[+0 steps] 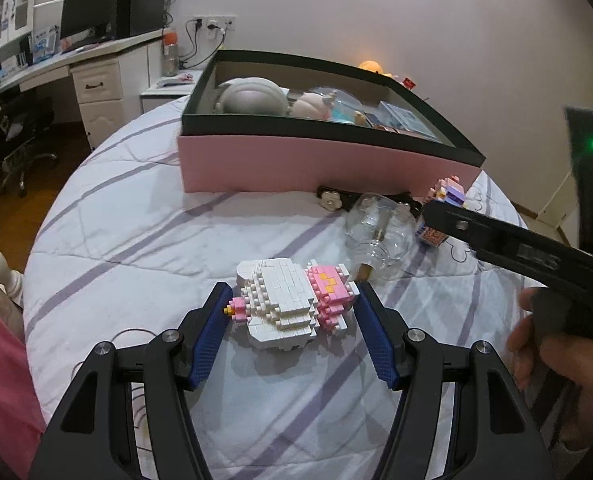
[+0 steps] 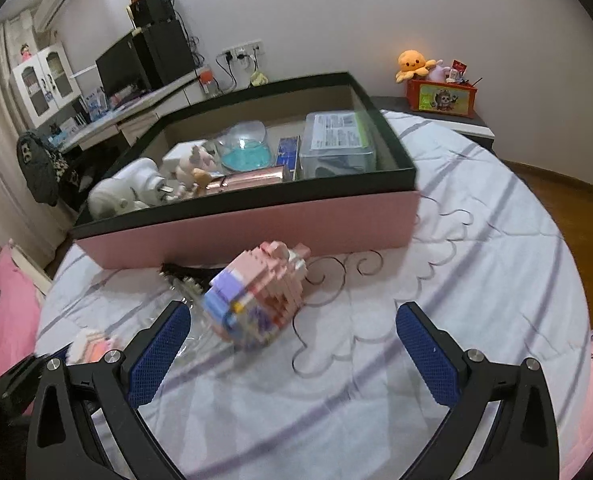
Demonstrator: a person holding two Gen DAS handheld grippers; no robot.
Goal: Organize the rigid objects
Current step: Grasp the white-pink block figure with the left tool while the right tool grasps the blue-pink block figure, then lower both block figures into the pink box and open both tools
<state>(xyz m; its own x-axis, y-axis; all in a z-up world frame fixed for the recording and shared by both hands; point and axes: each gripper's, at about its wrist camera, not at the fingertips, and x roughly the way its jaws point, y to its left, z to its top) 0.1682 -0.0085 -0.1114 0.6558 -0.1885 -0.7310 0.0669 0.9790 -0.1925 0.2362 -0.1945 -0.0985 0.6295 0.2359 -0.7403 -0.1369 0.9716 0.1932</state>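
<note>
The left gripper (image 1: 290,312) clamps the white-and-pink brick figure (image 1: 292,302) over the bedspread (image 1: 136,232); the right gripper (image 2: 292,344) spreads wide before the pastel brick figure (image 2: 256,300). Several items already fill the pink box (image 1: 316,164), but a glass bottle (image 1: 376,240) waits outside.

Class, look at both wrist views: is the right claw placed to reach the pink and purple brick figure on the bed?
Probably yes. The right claw stands open with the pink and purple brick figure just ahead, nearer its left finger, though a clear glass bottle lies beside it.
</note>
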